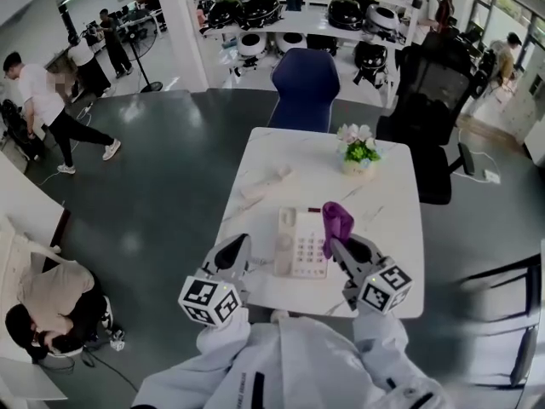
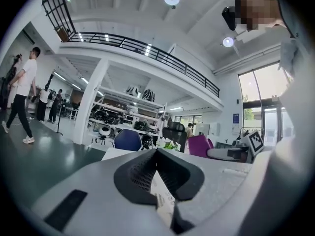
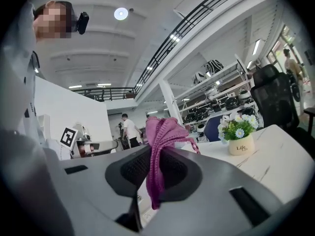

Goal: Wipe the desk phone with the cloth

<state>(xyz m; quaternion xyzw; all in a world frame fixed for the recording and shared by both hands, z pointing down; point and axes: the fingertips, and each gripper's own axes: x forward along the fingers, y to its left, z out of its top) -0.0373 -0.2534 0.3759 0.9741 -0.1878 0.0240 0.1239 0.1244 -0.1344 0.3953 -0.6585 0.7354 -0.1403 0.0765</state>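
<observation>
A white desk phone [image 1: 308,244] lies on the near half of the white table [image 1: 383,211], its handset [image 1: 283,245] on its left side. My right gripper [image 1: 339,244] hovers at the phone's right edge, shut on a purple cloth [image 1: 336,218] that sticks up from the jaws. In the right gripper view the cloth [image 3: 164,132] hangs pinched between the dark pads of that gripper [image 3: 158,154]. My left gripper [image 1: 241,252] sits just left of the phone, its jaws meeting at the tips with nothing in them [image 2: 157,154]. Part of the phone [image 2: 160,193] shows below them.
A small flower pot [image 1: 358,155] stands at the table's far right, and a pale crumpled item [image 1: 266,182] lies at the far left. A blue chair [image 1: 305,89] and a black chair [image 1: 433,118] stand behind the table. People are on the floor to the left.
</observation>
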